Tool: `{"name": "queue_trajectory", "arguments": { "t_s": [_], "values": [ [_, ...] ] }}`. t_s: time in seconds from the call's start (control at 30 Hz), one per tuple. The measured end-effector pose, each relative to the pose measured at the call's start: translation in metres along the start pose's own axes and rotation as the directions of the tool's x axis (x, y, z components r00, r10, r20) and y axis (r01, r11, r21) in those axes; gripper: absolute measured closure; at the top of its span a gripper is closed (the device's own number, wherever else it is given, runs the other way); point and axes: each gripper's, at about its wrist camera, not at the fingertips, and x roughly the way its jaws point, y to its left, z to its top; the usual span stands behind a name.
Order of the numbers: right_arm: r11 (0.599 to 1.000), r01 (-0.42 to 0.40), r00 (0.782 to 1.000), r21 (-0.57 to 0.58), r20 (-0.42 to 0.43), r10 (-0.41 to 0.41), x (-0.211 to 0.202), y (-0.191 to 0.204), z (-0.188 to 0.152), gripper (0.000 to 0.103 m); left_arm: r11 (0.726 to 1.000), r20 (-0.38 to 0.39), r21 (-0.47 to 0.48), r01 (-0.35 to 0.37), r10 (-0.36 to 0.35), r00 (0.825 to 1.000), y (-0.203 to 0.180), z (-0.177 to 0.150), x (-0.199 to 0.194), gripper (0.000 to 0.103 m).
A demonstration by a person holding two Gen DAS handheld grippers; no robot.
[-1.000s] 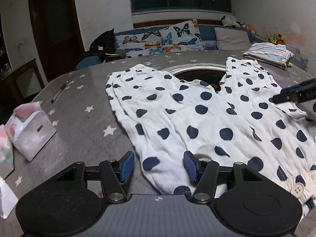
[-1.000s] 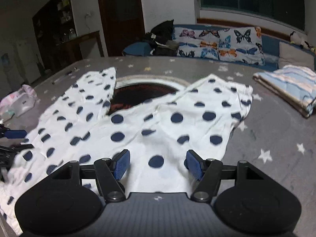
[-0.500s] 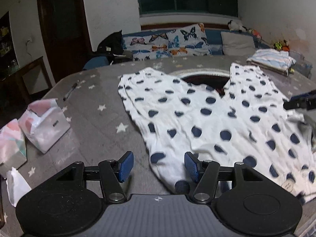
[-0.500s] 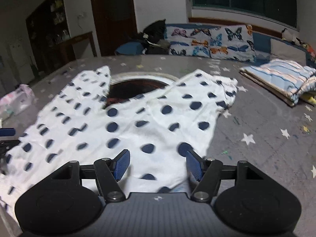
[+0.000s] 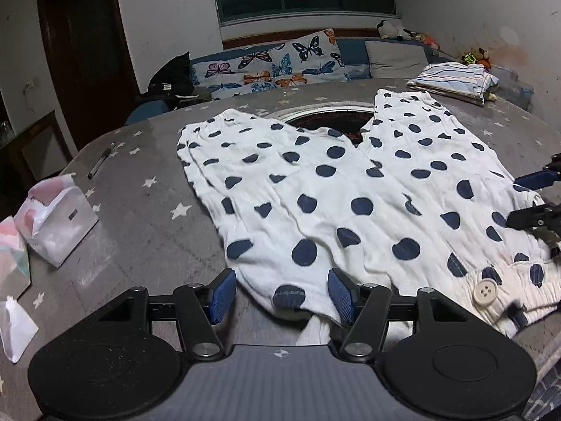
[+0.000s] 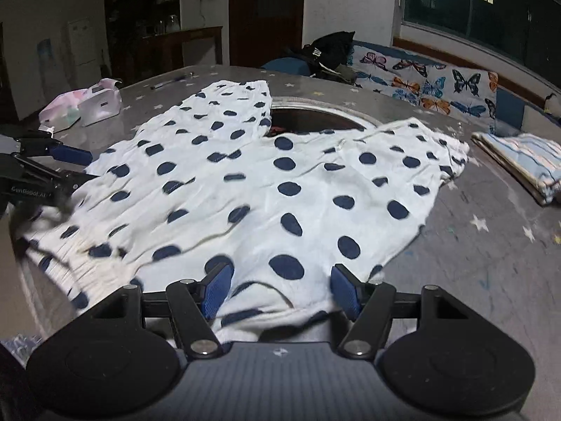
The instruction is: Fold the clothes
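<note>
Trousers spread across the table, legs pointing away

The trousers lie on the table, their two legs running either side of its central well. A folded pile sits far right; a pen and packets lie left. The sofa stands behind.

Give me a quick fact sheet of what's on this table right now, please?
garment: white trousers with dark blue dots, spread flat, legs apart
waistband: nearest the cameras, with a white button
table: grey cover with white stars; a round dark opening shows between the legs
left hand-held gripper: open, trouser edge between its pads
right hand-held gripper: open, over the fabric
folded striped cloth: beside the trousers, apart from them
pen: far left on table
</note>
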Motion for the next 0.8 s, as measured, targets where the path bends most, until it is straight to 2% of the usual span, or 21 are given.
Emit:
{"name": "queue_trajectory", "arguments": {
  "t_s": [0.17,0.3,0.43,0.63,0.8],
  "values": [
    [1.000,0.003,1.000,-0.013,-0.010,-0.003,-0.014,-0.001,0.000,0.038,1.000,0.005,0.015,-0.010,0.010,1.000,0.004,0.001,-0.010,0.040],
    [1.000,-0.014,0.999,0.014,0.052,0.013,-0.026,0.000,0.010,0.038,1.000,0.050,-0.018,-0.015,0.016,0.999,0.009,0.010,-0.020,0.039],
    [0.998,-0.058,0.995,-0.002,0.083,0.058,-0.025,0.010,0.016,0.038,1.000,0.057,-0.007,0.010,-0.009,0.998,0.001,0.011,-0.019,0.039],
    [0.997,-0.077,0.997,-0.012,0.023,0.077,-0.010,0.018,0.004,0.038,1.000,-0.008,-0.016,0.010,-0.010,1.000,-0.001,-0.005,-0.006,0.039],
    [0.998,-0.068,0.998,0.002,0.006,0.068,-0.011,0.013,-0.007,0.038,0.999,-0.009,-0.034,-0.010,0.009,1.000,0.005,-0.008,-0.012,0.039]
  ]
}}
